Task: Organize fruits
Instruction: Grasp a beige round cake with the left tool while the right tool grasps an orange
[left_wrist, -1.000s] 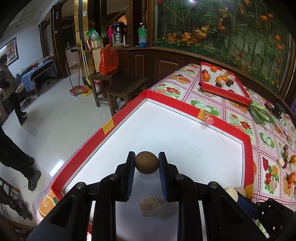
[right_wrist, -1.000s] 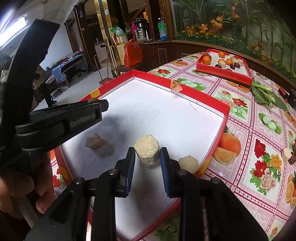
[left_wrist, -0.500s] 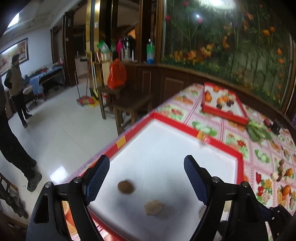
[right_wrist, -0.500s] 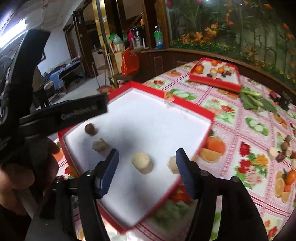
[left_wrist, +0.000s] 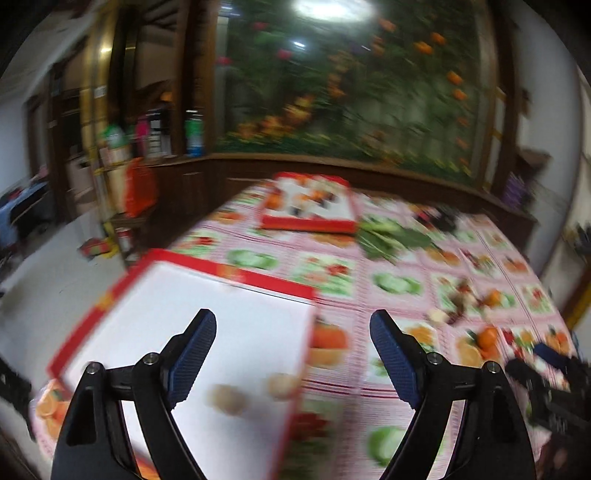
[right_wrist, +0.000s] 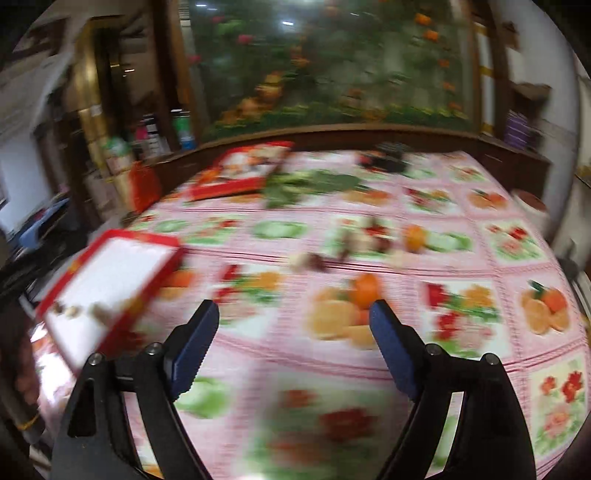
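Tongs left (left_wrist: 293, 334) and right (right_wrist: 294, 325) both spread, empty, above blurred tablecloth (right_wrist: 369, 362) between red trays (left_wrist: 229, 317).

Light: indoor, moderate; a ceiling lamp (left_wrist: 330, 8) glares at top centre.
Blur: heavy motion smear across both views; fruit on the surface (right_wrist: 369, 362) is perhaps unreadable.
Sharpness: only the fingers (left_wrist: 192, 349) stay crisp.
Edges: fisheye bending, dark corners.
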